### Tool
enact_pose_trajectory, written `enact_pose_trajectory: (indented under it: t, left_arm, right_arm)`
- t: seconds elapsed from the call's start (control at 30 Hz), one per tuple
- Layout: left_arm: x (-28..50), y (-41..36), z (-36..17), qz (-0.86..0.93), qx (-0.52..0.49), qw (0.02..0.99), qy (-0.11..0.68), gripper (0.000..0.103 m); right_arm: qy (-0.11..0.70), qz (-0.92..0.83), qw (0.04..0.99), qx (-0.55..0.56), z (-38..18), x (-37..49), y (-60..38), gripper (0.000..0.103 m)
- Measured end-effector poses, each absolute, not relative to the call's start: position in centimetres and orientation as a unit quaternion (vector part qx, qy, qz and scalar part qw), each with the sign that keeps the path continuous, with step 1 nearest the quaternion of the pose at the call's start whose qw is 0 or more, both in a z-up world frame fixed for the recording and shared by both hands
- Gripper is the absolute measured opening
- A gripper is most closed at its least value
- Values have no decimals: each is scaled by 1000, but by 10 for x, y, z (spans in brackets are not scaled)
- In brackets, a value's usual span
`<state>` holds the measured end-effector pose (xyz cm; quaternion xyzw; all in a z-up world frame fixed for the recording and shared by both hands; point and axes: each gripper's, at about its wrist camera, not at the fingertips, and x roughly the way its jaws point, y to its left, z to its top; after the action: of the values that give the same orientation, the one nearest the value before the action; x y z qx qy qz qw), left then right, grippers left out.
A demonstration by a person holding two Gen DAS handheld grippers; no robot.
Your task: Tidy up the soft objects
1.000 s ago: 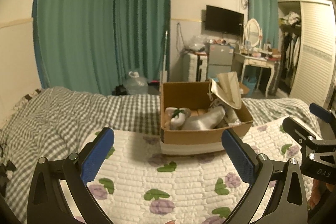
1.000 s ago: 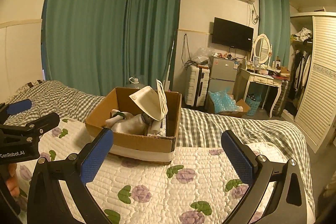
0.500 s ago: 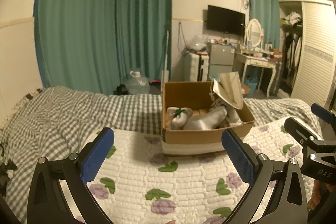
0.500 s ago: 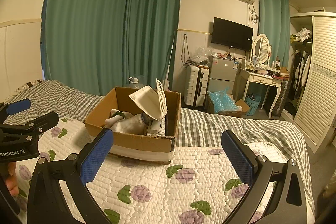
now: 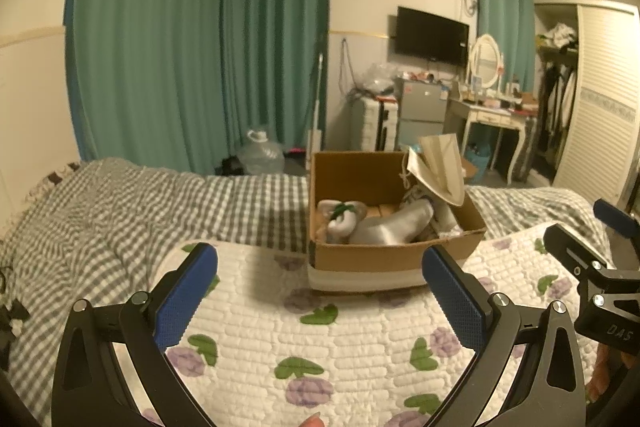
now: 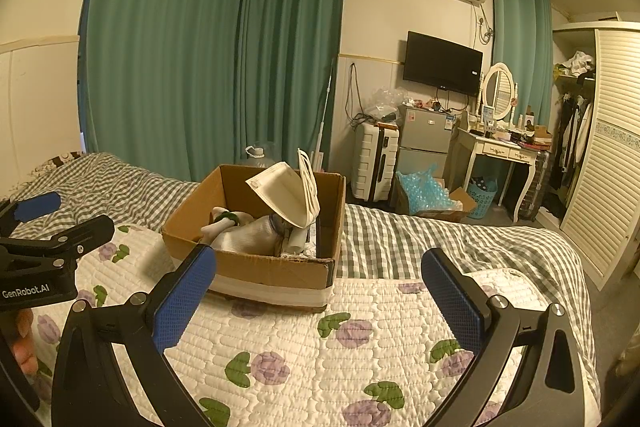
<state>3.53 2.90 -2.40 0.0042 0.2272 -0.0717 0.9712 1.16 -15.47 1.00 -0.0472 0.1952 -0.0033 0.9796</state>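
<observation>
A cardboard box [image 5: 394,259] [image 6: 256,267] sits on a quilted flower-print blanket [image 5: 352,339] [image 6: 340,347] on the bed. Inside lie grey and white socks [image 5: 392,227] [image 6: 248,235], one with a green band [image 5: 342,209], and a beige hat or bag [image 5: 438,169] [image 6: 286,195] leans over the box's right side. My left gripper [image 5: 320,287] hovers open in front of the box, nothing between its blue pads. My right gripper [image 6: 318,287] is open too, held back from the box's near right corner.
A grey checked duvet [image 5: 120,211] [image 6: 440,243] covers the rest of the bed. Green curtains [image 5: 200,47], a water jug [image 5: 260,155], a suitcase [image 6: 374,163], a small fridge, a dressing table [image 6: 500,151] and a wardrobe [image 6: 608,147] stand beyond the bed.
The left view has drifted slightly, with the box sitting a little further right and lower in frame. Both grippers stay open and empty; the box's contents are unchanged.
</observation>
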Motion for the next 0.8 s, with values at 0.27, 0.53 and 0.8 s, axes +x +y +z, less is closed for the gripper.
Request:
enact_pose_trajectory:
  t: [0.27, 0.53, 0.8]
  left_arm:
    - [34, 27, -23, -63, 7, 972, 225, 103]
    - [34, 28, -23, -53, 2, 973, 227, 103]
    - [34, 26, -23, -47, 6, 973, 224, 103]
  right_arm:
    - [196, -3, 980, -47, 10, 12, -154, 103]
    - [196, -3, 979, -47, 9, 12, -153, 103]
    - [198, -2, 979, -47, 9, 12, -153, 103]
